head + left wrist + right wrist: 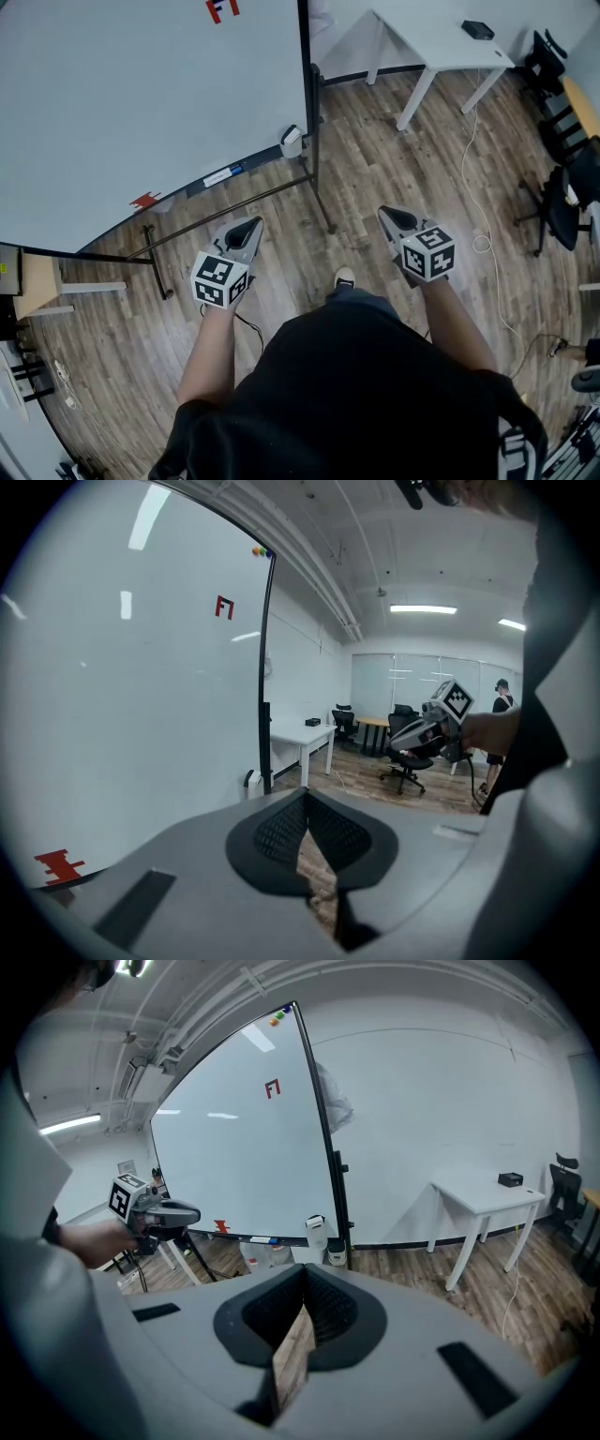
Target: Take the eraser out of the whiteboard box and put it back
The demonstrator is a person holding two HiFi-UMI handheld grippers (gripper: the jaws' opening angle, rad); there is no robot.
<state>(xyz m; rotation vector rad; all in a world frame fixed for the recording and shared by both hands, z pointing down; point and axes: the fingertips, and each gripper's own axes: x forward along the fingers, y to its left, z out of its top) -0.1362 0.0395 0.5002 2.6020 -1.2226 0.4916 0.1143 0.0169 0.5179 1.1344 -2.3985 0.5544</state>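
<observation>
A person stands facing a large whiteboard on a black stand, holding a gripper in each hand. The left gripper is held out in front of the whiteboard's lower right part, short of its stand and above the wooden floor. Its jaws are pressed together at the tips with nothing between them. The right gripper is held off to the right of the whiteboard, past its right post. Its jaws are likewise closed tip to tip and carry nothing. Both grippers point forward and somewhat downward, well apart from each other and from the whiteboard.

The whiteboard box, a small white holder, hangs at the whiteboard's lower right corner, against the right post. Neither gripper is near it. A dark band shows at its top, but the eraser cannot be made out apart from the box at this distance.

Along the whiteboard's bottom ledge, left of the box, lies a white and blue marker. A small red mark sits near the bottom edge further left, and another red mark is high up on the surface.

To the right of the whiteboard, against the wall, stands a white worktop with a small black box on it. Further right of that are dark office chairs, and a white cable trails over the floor between the worktop and the person. The tip of the person's shoe shows on the floor between the two grippers.
</observation>
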